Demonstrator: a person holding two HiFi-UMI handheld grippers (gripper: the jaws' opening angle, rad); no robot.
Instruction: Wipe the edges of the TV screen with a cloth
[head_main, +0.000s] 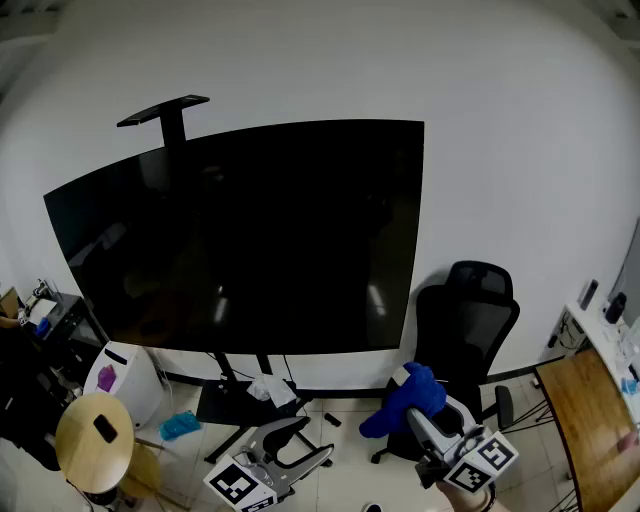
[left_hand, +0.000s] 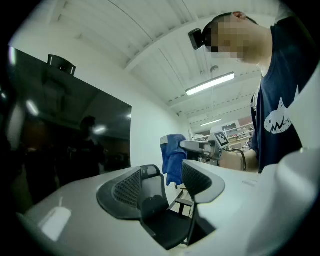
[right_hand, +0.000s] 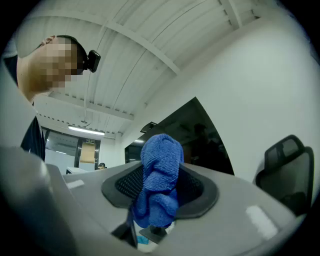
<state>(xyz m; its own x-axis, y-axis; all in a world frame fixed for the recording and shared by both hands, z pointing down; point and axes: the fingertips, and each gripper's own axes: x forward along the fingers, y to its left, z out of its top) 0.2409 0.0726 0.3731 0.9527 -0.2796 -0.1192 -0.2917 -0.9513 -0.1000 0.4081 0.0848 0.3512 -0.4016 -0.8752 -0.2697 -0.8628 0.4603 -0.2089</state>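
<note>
Status, this moment:

- My right tongs (right_hand: 160, 189): jaws closed tight on the blue cloth (head_main: 396, 408). Cloth is bunched up, sticks out past the tips and hangs down over the pads.
- My left tongs (left_hand: 170, 181): jaws well apart, nothing btwn the pads. The cloth shows beyond the gap, but it's in the other tongs, not this one.
- Position: both tongs low in the head view, under the TV screen (head_main: 250, 230). Left is below the bottom edge, near the stand legs (head_main: 232, 400). Right is below the bottom-right corner, in front of the black office chair (head_main: 468, 322).
- Cloth vs. screen: apart, no contact w/ any edge.
- Screen: dark, switched off, faint reflections only. Small camera bar (head_main: 165, 110) on a post above its top-left corner.
- Surroundings: round wooden stool (head_main: 92, 432) bottom left w/ a dark phone-like item on it. Wooden surface (head_main: 590, 425) at far right.
</note>
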